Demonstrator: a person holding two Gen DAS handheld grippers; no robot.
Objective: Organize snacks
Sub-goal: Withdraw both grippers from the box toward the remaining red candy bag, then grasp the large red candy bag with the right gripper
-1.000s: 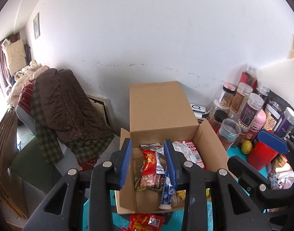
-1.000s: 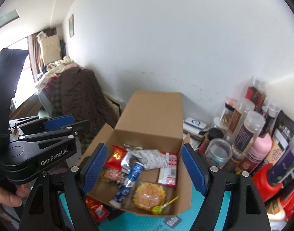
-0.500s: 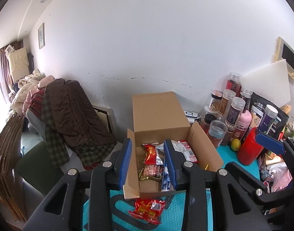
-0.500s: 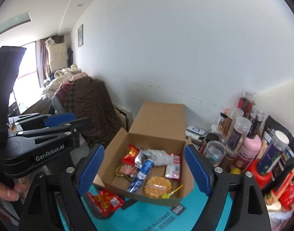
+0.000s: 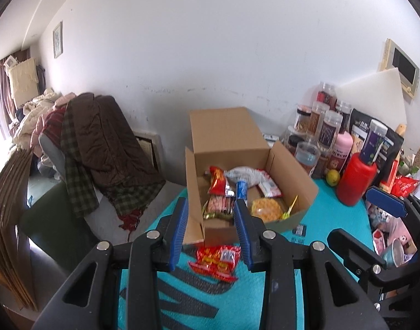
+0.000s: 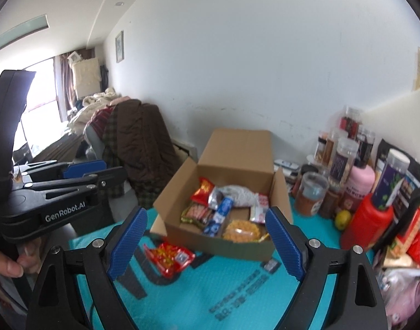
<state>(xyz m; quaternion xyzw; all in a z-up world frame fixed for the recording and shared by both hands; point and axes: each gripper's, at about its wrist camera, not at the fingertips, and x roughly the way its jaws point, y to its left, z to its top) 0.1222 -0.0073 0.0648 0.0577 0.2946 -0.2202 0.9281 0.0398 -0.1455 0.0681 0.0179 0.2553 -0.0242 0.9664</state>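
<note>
One open cardboard box [image 6: 239, 165] sits on the teal-covered counter [image 6: 237, 288], lid flap standing up against the wall. Inside I count about six snacks: one red chip bag [image 6: 203, 189], one pack of pink sausages [image 6: 197, 213], one blue tube [image 6: 219, 214], one crinkled white bag [image 6: 237, 192], one red-and-white packet [image 6: 259, 209] and one yellow round of crackers [image 6: 241, 229]. A single red snack packet [image 6: 170, 255] lies on the counter just in front of the box, outside it. The left tongs [image 5: 211, 229] hang above that packet, spread a little, holding nothing. The right tongs [image 6: 206, 243] are spread wide and empty too. Right of the box stand a cluster of jars [image 6: 339, 159], one red bottle [image 6: 360, 222] and one lemon [image 6: 343, 219].
</note>
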